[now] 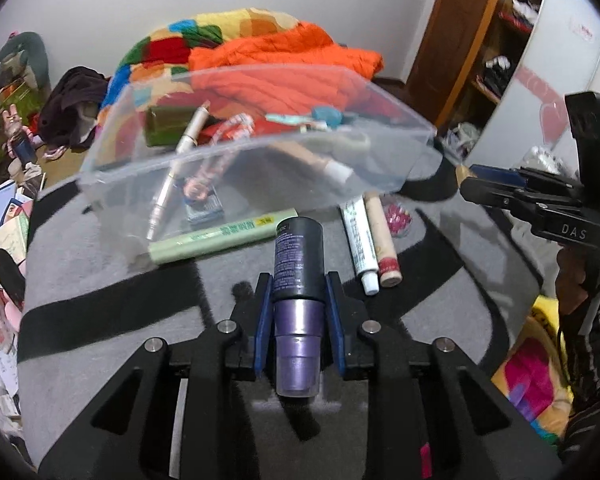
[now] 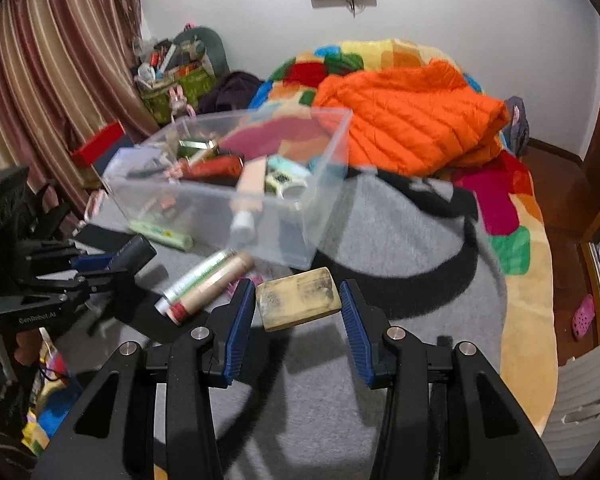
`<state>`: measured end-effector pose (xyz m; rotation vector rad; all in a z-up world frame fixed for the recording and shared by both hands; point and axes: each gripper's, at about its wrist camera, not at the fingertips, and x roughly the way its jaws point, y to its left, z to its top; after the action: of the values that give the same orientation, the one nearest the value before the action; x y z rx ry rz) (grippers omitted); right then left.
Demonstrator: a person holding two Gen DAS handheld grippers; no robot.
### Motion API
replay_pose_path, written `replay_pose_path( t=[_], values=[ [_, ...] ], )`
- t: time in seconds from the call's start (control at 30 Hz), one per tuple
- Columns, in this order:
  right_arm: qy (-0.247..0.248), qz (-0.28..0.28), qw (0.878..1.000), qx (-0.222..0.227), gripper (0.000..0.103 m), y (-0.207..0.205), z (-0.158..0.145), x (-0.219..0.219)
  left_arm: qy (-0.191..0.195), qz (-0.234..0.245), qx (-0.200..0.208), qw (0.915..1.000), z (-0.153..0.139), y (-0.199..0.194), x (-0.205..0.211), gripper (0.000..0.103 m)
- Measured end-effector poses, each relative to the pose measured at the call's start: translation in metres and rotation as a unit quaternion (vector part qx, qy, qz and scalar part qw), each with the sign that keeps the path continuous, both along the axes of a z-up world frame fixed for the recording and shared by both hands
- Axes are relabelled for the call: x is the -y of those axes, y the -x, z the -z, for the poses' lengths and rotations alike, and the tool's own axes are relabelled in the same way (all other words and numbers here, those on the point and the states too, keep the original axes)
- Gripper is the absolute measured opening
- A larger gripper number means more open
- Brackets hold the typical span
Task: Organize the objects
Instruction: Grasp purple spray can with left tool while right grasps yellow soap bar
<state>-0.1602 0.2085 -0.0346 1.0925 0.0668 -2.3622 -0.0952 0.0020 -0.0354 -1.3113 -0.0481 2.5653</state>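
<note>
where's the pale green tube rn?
The pale green tube lies flat on the grey blanket, against the front of the clear plastic bin, left of the dark purple-capped bottle in the left tool.

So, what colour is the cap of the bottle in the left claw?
Metallic purple cap on a dark bottle; the left wrist view shows it best.
</note>
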Motion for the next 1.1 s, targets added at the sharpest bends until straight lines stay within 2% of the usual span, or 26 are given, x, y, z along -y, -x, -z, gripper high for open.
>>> replay_pose_path(
  t=[0.2,0.33,0.47,0.63,0.77,0.93,1.1],
  values=[
    [0.035,-0.001,0.999,-0.029,0.04,-0.002,-0.028,0.007,-0.023,-0.017,-0.043,0.9987,-0.032,-0.008,0.01,0.025],
    [0.055,0.0,0.998,-0.035,0.04,0.003,-0.04,0.014,-0.023,-0.032,-0.071,0.9967,-0.049,-0.007,0.017,0.025],
    [0.067,0.001,0.997,-0.04,0.04,0.011,-0.047,0.027,-0.017,-0.06,-0.082,0.9947,-0.059,0.006,0.033,0.025],
    [0.057,0.014,0.997,-0.04,0.04,0.026,-0.046,0.047,-0.03,-0.088,-0.069,0.9932,-0.06,0.032,0.057,0.025],
    [0.033,0.015,0.999,-0.032,0.04,0.039,-0.039,0.064,-0.01,-0.099,-0.058,0.9934,-0.059,0.054,0.064,0.025],
    [0.003,0.022,1.0,-0.012,0.04,0.058,-0.023,0.081,-0.009,-0.099,-0.025,0.9947,-0.046,0.082,0.067,0.025],
    [-0.021,0.027,0.999,-0.001,0.04,0.071,-0.009,0.091,-0.001,-0.105,-0.012,0.9944,-0.035,0.098,0.065,0.025]
  ],
)
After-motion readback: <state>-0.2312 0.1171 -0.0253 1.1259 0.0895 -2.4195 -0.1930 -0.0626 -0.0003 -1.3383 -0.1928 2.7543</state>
